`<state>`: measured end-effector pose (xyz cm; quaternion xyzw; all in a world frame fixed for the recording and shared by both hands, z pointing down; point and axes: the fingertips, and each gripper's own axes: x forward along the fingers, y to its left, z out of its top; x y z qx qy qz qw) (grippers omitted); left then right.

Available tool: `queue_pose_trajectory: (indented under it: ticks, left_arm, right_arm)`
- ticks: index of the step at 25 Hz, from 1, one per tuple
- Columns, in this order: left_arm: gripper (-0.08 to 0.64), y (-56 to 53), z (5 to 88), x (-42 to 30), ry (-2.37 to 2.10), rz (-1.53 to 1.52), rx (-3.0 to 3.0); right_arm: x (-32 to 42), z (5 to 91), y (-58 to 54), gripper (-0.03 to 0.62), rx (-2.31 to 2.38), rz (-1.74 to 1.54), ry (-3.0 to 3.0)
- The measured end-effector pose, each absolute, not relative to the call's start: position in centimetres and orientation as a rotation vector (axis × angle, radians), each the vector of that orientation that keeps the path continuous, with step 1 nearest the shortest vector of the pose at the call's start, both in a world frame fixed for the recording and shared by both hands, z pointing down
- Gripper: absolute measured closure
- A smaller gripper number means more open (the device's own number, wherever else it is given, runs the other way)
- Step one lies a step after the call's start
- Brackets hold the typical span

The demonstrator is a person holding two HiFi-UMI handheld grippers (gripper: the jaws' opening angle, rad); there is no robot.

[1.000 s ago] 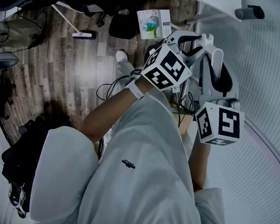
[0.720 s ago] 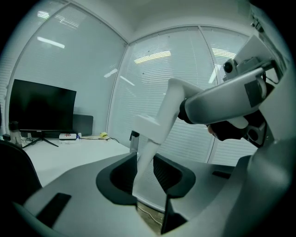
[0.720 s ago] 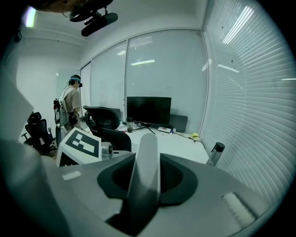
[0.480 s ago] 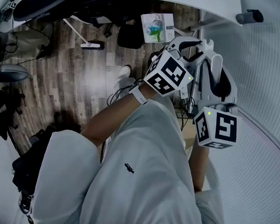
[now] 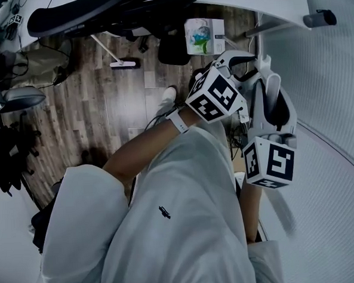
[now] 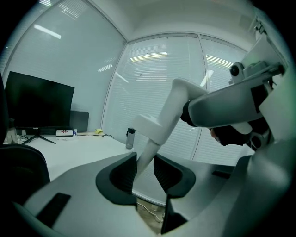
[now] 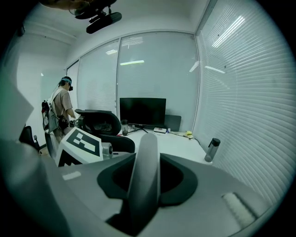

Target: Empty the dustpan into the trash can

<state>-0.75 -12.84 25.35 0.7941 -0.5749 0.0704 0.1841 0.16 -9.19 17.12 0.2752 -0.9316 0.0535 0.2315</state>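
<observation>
Your left gripper (image 6: 144, 166) stood with its jaws apart around the thin lower run of a long white plastic handle (image 6: 159, 121). The rod lay against the left pad with a gap at the right one, so it only steadied the handle. Your right gripper (image 7: 147, 177) had closed on the thicker, round-ended part of that handle and carried it. I took this for the dustpan's handle, held in the air between both grippers above your right leg; no view showed the pan itself or the trash can. Judged from the look, the handle was stiff, light and smooth, so it could twist in the pads. A firm hold on the thick section, with the pan kept level, seemed safest. To the left lay a dark wood-plank floor (image 5: 103, 112) with a white-sticked mop (image 5: 113, 57) and, farther right, a white box with green print (image 5: 204, 36). A white desk (image 6: 83, 148) carried a black monitor (image 6: 39, 104) and a grey bottle (image 6: 130, 138), and pale slatted blinds (image 7: 245, 92) closed the right side.
</observation>
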Motion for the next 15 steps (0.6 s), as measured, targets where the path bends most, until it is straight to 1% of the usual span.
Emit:
queue_pose_trajectory:
  ticks: [15]
  left_arm:
    - [0.446,-6.3,26.4,-3.8,-1.552,0.220,2.262]
  right_arm:
    - [-3.3,18.3,-2.2,0.474,0.874,0.057,-2.535]
